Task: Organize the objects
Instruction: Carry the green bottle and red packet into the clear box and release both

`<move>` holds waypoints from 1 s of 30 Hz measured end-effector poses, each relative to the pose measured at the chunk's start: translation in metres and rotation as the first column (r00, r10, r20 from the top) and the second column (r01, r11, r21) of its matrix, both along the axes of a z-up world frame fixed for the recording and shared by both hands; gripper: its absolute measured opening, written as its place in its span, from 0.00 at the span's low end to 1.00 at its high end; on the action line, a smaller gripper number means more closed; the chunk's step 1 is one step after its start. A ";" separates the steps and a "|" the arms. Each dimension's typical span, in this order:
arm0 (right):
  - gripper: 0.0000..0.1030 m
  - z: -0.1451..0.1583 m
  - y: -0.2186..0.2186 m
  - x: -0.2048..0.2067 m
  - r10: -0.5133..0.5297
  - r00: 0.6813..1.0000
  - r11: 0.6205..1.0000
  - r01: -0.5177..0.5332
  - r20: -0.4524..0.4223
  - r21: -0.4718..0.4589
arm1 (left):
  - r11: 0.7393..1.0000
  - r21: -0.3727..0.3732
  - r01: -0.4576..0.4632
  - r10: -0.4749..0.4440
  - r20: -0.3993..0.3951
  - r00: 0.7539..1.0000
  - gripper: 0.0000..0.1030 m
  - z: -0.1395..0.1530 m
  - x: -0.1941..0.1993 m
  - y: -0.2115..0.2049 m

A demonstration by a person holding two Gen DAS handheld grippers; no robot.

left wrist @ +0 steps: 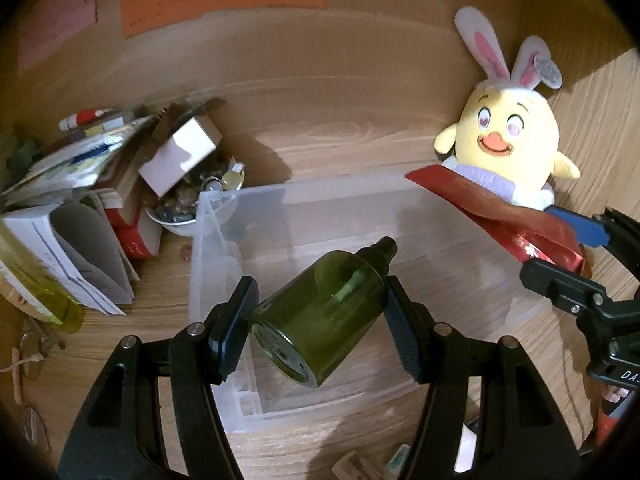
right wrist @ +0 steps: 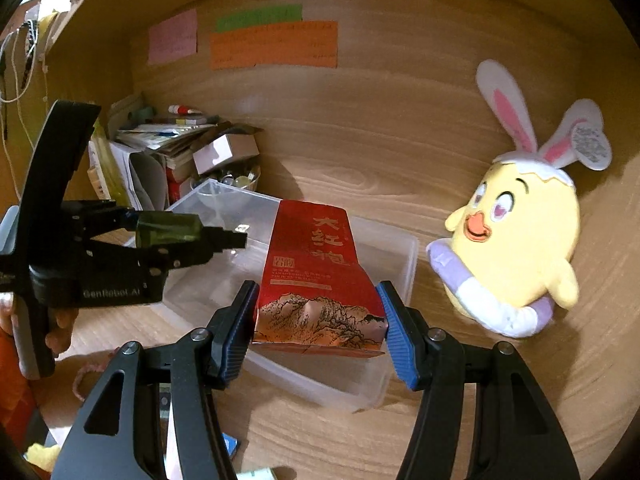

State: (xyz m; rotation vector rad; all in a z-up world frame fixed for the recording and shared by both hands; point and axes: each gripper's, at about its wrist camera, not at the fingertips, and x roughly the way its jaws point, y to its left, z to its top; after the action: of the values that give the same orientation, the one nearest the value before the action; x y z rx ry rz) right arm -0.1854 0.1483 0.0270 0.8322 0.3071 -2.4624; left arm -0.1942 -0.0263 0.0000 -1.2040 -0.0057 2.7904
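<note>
Left tongs (left wrist: 318, 300) are gripping a green bottle (left wrist: 320, 304) and right tongs (right wrist: 318, 320) a red packet (right wrist: 316, 280), both hanging over the bin (right wrist: 396, 248).

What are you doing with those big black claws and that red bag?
A person is tidying a wooden desk with a claw-like gripper in each hand. The left gripper is clamped on a green spray bottle, and the right gripper is clamped on a red tea packet. Both are held over a clear plastic bin, which looks empty so far. A yellow chick plush with bunny ears sits beside the bin.
</note>
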 end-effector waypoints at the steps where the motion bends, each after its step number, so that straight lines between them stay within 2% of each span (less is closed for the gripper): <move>1: 0.54 -0.002 -0.002 -0.003 0.002 1.000 1.000 -0.002 0.004 0.001 | 1.000 0.000 0.004 -0.004 0.011 1.000 0.61 -0.003 -0.003 0.001; 15: 0.54 -0.030 -0.030 -0.037 0.035 0.995 0.998 -0.040 0.094 0.054 | 0.999 -0.012 0.036 -0.035 0.078 0.996 0.61 -0.021 -0.024 0.003; 23: 0.54 -0.042 -0.026 -0.052 0.006 0.988 0.997 -0.017 0.157 0.071 | 0.999 -0.022 0.050 -0.048 0.074 0.996 0.61 -0.022 -0.025 0.004; 30: 0.54 -0.047 -0.027 -0.053 -0.024 0.989 0.993 0.007 0.144 0.115 | 0.998 0.007 0.056 -0.056 0.071 0.996 0.71 -0.018 -0.021 0.002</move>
State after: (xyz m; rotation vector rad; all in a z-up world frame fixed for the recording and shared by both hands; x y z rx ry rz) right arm -0.2385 0.1214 -0.0198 1.0601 0.3929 -2.4008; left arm -0.2156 -0.0248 -0.0178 -1.2813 0.0160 2.6968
